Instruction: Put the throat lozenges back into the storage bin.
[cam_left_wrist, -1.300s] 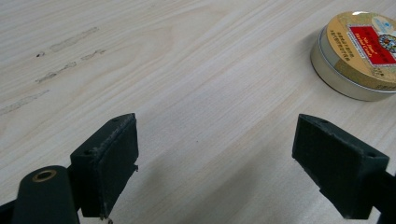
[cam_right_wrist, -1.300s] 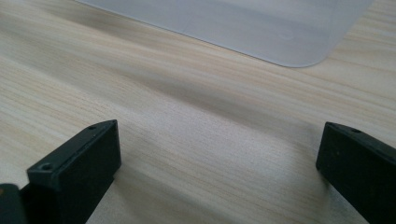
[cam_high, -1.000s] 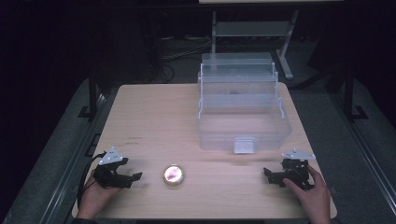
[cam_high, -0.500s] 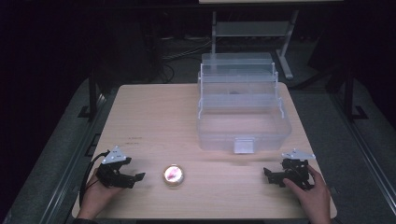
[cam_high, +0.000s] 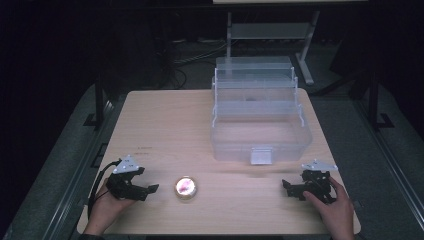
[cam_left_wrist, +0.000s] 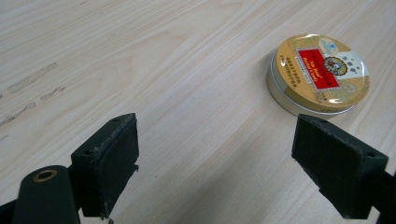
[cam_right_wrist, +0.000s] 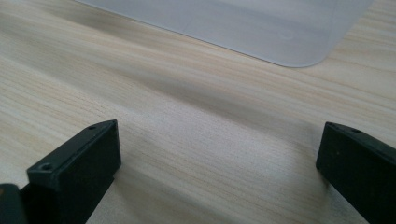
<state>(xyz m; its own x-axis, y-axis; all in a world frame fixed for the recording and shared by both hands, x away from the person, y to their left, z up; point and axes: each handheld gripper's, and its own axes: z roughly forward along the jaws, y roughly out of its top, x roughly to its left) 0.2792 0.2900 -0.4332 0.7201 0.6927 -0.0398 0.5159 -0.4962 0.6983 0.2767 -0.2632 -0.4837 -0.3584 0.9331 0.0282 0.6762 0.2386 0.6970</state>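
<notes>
Left gripper (cam_high: 150, 189) sits low at the near left of the table (cam_high: 165, 120), jaws spread wide and holding nothing, and the tin (cam_high: 185, 187) lies just beside it, flat on the wood, lid up. In the left gripper view the tin (cam_left_wrist: 319, 73) is ahead and off toward the right jaw, not between the pads yet. Right gripper (cam_high: 289, 186) waits at the near right, also wide open and empty, with the clear box (cam_high: 260, 135) just ahead of it; its own view catches a frosted corner of the box (cam_right_wrist: 243, 23) beyond the jaws.

The step looks like the approach for a grasp on the tin. To do it well, the left hand should swing its aim toward the tin so the round wall centres between the pads, then slide forward, keeping low. The tin is shallow and smooth, so the pads want to meet its side wall squarely across the widest part; a grip off-centre could squirt it away. Close gently.
</notes>
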